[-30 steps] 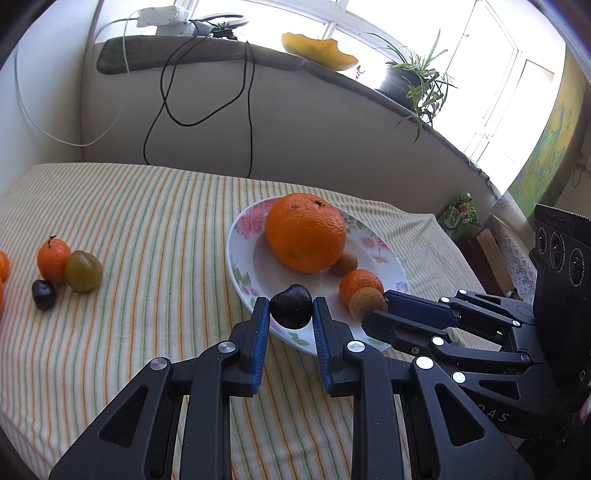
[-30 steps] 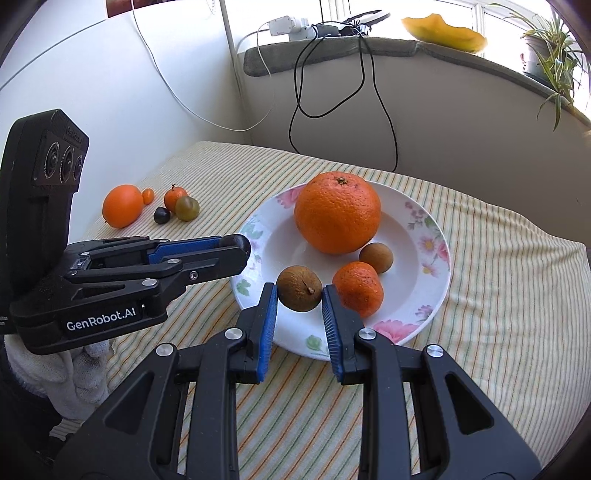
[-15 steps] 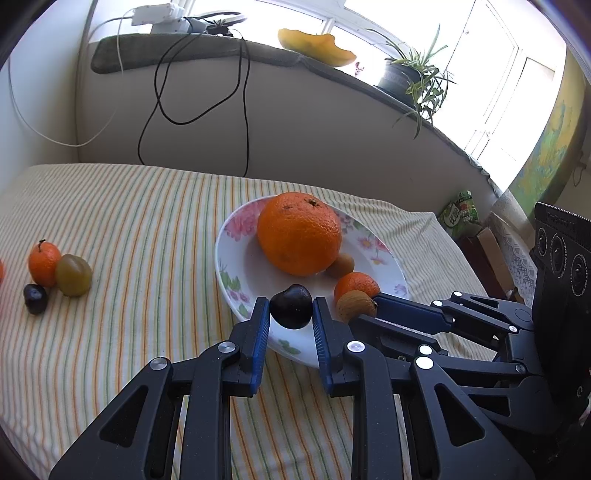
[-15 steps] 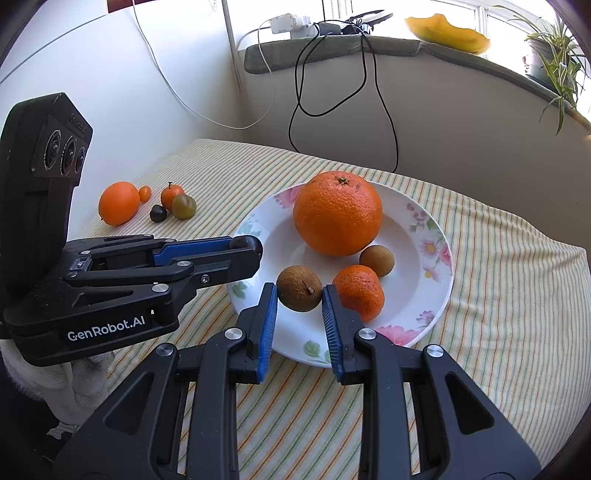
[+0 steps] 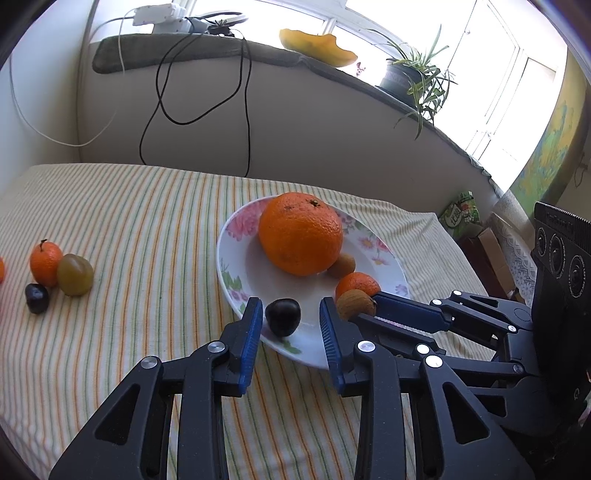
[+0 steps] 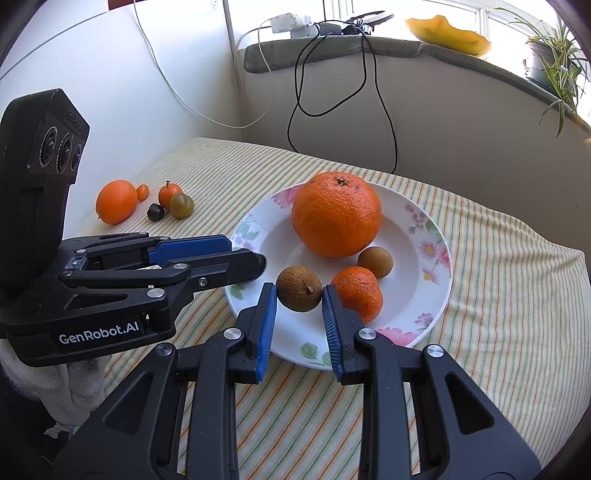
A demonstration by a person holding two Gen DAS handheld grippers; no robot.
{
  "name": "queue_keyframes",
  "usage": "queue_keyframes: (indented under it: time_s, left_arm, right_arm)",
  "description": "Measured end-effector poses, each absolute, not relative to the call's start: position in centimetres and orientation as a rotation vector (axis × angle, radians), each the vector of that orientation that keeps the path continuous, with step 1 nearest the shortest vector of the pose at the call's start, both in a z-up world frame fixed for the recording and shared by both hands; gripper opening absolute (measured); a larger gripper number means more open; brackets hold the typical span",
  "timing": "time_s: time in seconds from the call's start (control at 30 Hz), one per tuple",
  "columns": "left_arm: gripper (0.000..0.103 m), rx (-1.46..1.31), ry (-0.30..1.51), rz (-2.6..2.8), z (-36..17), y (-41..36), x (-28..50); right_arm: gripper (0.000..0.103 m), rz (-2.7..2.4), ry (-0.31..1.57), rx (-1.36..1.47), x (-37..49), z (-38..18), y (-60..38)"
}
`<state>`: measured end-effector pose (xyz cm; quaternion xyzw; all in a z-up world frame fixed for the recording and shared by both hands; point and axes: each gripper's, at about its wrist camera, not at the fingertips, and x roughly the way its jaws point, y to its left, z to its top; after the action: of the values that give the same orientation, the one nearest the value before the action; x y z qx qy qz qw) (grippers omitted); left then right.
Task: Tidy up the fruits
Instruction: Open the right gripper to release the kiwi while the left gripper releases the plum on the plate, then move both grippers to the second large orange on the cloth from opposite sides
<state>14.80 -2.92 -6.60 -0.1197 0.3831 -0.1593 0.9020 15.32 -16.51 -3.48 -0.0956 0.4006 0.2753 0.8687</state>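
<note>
Fingers (image 5: 254, 325) of the left gripper (image 5: 291, 321) are standing apart, with gaps on both sides of the dark plum (image 5: 283, 316), which is lying on the near rim of the floral plate (image 5: 236, 258) and is not being gripped. On the other side, the right gripper (image 6: 299, 299) is closing its blue-padded fingers (image 6: 266, 314) against the brown round fruit (image 6: 299, 288), pinching it just over the plate's near edge (image 6: 439, 280). Inside the plate a large orange (image 6: 336, 214) is sitting toward the far side, a small tangerine (image 6: 357, 293) is lying just beside the right gripper's right finger, and a second small brown fruit (image 6: 375, 262) is resting between the tangerine and the orange. The plate is sitting on a bench covered by a striped cloth (image 6: 509, 302). Well apart from the plate, toward the left, loose fruit is lying on the cloth: a medium orange (image 6: 116, 201), a tiny orange fruit (image 6: 142, 192), a stemmed tangerine (image 6: 168, 192), a greenish plum (image 6: 181, 205) and another dark plum (image 6: 155, 212), all clustered close together. Behind the bench, black cables (image 6: 332, 74) are hanging from a sill where a power strip (image 6: 291, 23), a yellow dish (image 6: 448, 33) and a potted plant (image 6: 550, 55) are standing.
</note>
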Motion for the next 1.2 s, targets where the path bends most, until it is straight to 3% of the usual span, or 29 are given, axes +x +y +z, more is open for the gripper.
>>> queue_keyframes:
  time_s: [0.17,0.23,1.2]
  left_arm:
    - [0.033,-0.25,0.79,-0.322,-6.5,-2.7,14.7]
    - [0.033,-0.255,0.788,-0.318,-6.6,-2.5,14.6]
    - [0.033,-0.302,0.748,-0.217,-6.4,3.7,12.3]
  right_arm:
    - [0.051,0.564,0.822,-0.21,15.1,-3.2,-16.8]
    - [0.055,0.557,0.814,-0.206,15.0,-3.0,-17.1]
    - [0.055,0.639,0.793,-0.213,14.2,-1.5,-12.8]
